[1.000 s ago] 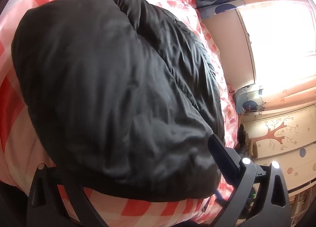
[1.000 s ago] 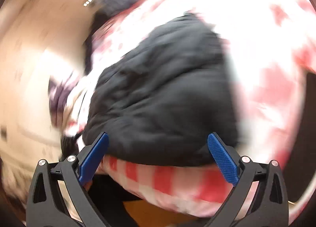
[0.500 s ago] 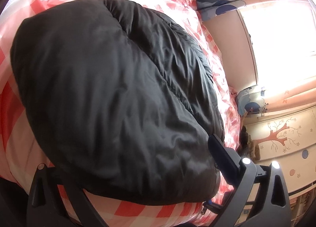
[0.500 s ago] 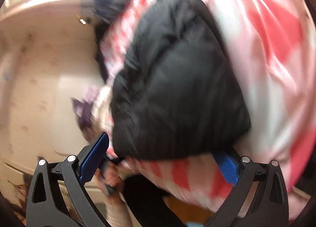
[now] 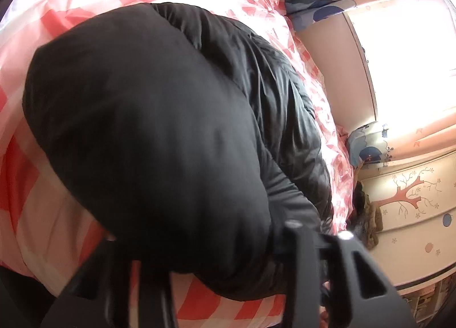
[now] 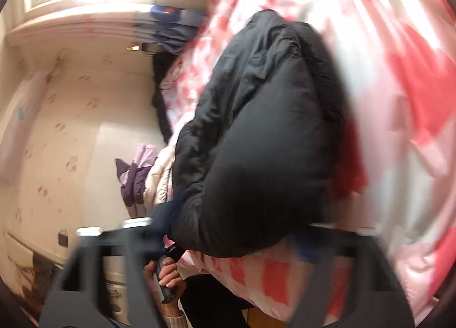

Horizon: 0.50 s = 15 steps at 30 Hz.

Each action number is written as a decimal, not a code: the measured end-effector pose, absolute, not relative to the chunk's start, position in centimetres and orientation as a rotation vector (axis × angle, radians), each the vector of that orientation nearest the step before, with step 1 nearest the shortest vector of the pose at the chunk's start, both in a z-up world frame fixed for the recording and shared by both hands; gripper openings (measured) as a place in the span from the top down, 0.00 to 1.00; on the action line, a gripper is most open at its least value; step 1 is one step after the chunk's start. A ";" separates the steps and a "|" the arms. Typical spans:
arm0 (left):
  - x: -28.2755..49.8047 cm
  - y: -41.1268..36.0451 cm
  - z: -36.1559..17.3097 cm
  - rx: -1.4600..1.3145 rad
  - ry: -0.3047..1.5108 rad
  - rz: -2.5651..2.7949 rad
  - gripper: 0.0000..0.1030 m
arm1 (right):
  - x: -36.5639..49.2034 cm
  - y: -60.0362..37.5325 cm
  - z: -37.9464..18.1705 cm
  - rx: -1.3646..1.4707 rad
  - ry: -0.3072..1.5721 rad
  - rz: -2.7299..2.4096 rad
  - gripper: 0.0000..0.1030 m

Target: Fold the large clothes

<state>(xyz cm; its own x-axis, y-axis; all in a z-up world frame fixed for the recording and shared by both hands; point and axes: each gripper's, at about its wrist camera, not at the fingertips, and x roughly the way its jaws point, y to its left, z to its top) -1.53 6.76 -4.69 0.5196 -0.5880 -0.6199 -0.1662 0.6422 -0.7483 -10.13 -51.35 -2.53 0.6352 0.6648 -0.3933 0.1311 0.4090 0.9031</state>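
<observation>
A black puffy jacket [image 5: 159, 128] lies folded in a thick bundle on a red-and-white checked bed cover [image 5: 71, 14]. My left gripper [image 5: 199, 242] is at the bundle's near edge; the jacket covers its fingertips, and its jaws stand closer together than before. In the right wrist view the same jacket [image 6: 256, 142] fills the middle. My right gripper [image 6: 230, 231] straddles the bundle's near end with its jaws wide apart, blurred. The left gripper's handle and the hand holding it [image 6: 168, 273] show below the jacket.
A window and pale curtains [image 5: 399, 42] are at the right, with a blue-patterned pillow [image 5: 310, 5] at the bed's head. A cabinet with a tree drawing [image 5: 413, 199] stands beside the bed. Purple and white clothes [image 6: 142, 174] lie at the bed's edge.
My left gripper's jaws have come together on the jacket's near edge. My right gripper has swung around and moved in on the bundle's near end, staying open.
</observation>
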 end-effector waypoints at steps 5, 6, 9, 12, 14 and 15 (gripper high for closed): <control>-1.0 6.9 -4.3 -0.854 1.041 -0.299 0.84 | -8.8 -51.4 -1.5 1.089 0.820 0.419 0.83; -1.5 6.9 -3.8 -0.842 1.029 -0.305 0.85 | -9.3 -51.3 -0.9 1.078 0.809 0.425 0.85; -3.7 7.4 -1.4 -0.802 0.977 -0.338 0.87 | -12.2 -50.6 2.0 1.013 0.777 0.465 0.87; -6.7 8.5 -0.5 -0.777 0.961 -0.356 0.87 | -16.0 -50.8 3.8 0.964 0.787 0.473 0.88; -8.0 8.7 -1.8 -0.734 1.003 -0.335 0.78 | -17.9 -50.7 3.0 0.920 0.883 0.455 0.84; -8.3 8.7 -2.9 -0.720 1.034 -0.327 0.73 | -18.5 -50.8 2.2 0.904 0.935 0.420 0.80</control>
<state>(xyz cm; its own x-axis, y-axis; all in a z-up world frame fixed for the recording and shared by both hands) -8.32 8.66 -2.92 0.4906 -0.5644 -0.6638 -0.0804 0.7293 -0.6795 -18.51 -50.78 2.18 0.5519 0.6617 -0.5075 0.0599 0.5755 0.8156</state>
